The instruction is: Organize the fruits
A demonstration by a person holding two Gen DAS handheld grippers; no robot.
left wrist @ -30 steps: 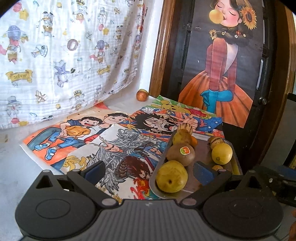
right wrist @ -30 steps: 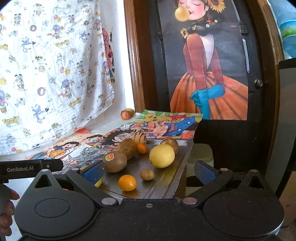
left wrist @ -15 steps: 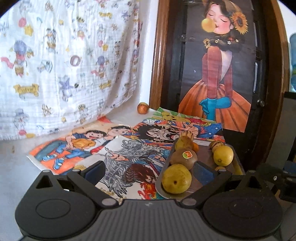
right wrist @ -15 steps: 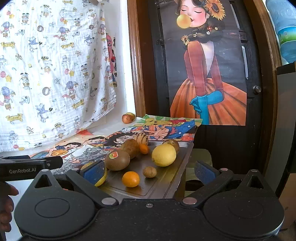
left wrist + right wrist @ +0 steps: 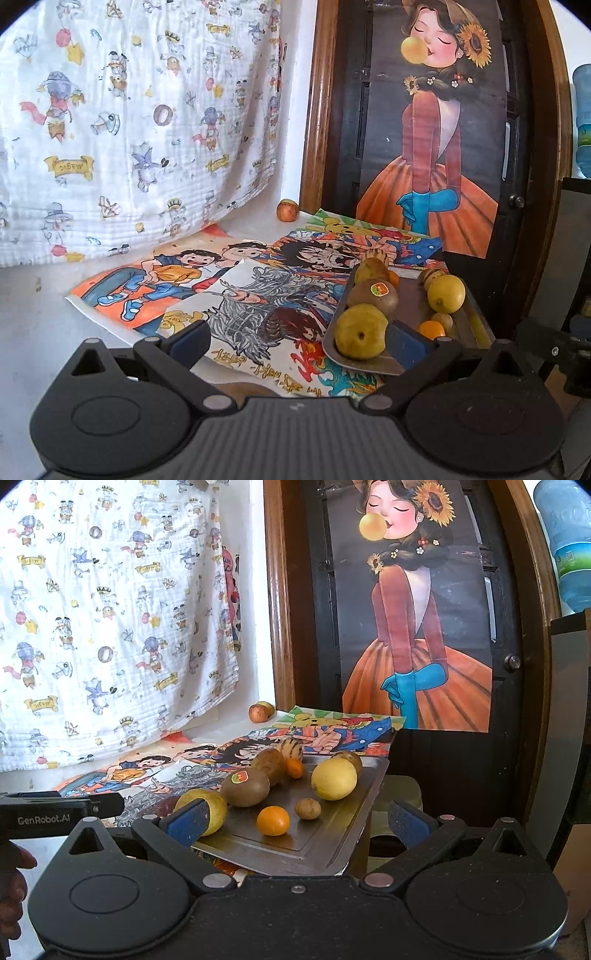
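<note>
From the right wrist view the whole metal tray [image 5: 332, 834] lies open to sight, its near corner jutting past the table edge, and a small orange [image 5: 273, 820] and a walnut-like nut [image 5: 307, 808] sit on its bare middle — in the left wrist view those two are half hidden behind a blue finger pad. The right view also catches the left gripper's black body [image 5: 61, 812] at the left edge, with part of a hand below it. The left wrist view gives more of the cartoon posters [image 5: 229, 295] spread over the table, and shows the tray resting on them at their right end.

The fruit is gathered on the tray: a yellow-green pear [image 5: 205, 808] at the near left corner, a brown kiwi with a red sticker [image 5: 245, 786] touching it, another brown fruit [image 5: 269, 765] behind, a striped one [image 5: 291, 748] at the far rim, a tiny orange [image 5: 295, 768], and a big yellow lemon [image 5: 334, 778] toward the right. One reddish apple [image 5: 287, 210] sits apart, back by the wooden door frame [image 5: 314, 110].

The left gripper [image 5: 297, 338] and the right gripper [image 5: 295, 821] both stand spread wide, empty.
</note>
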